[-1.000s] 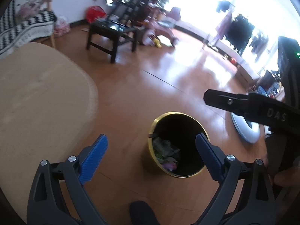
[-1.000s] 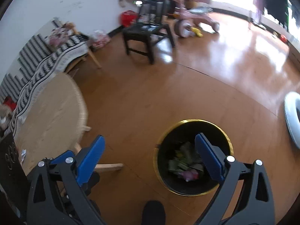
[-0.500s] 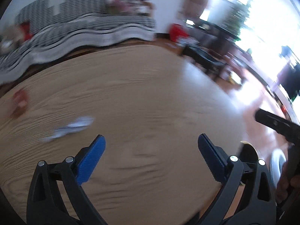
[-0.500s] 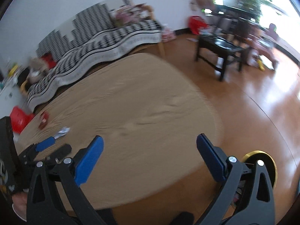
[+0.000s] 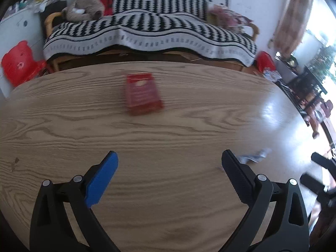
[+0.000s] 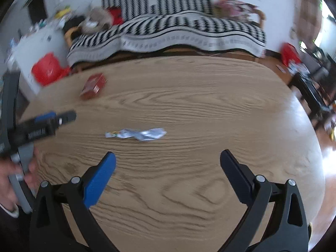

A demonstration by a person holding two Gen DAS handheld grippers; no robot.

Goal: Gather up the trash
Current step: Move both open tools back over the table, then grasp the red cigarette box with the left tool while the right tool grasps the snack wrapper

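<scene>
A red flat box (image 5: 142,93) lies on the wooden oval table (image 5: 168,138), ahead of my open, empty left gripper (image 5: 168,163). It also shows in the right wrist view (image 6: 93,86) at the far left. A crumpled silvery wrapper (image 6: 136,134) lies mid-table, just ahead and left of my open, empty right gripper (image 6: 167,161). The wrapper also shows at the right in the left wrist view (image 5: 255,156). The left gripper also shows at the left edge of the right wrist view (image 6: 48,121). The trash bin is out of view.
A sofa with a black-and-white zigzag throw (image 5: 151,29) stands behind the table. Red plastic bags (image 5: 19,65) sit at the left and right of it. A dark low table (image 6: 310,88) stands at the right. Glossy wooden floor (image 5: 277,109) lies beyond the table's right edge.
Both grippers swung left, away from the gold-rimmed bin on the floor, to over the table. The red box and the wrapper came into view. Both stayed open.
</scene>
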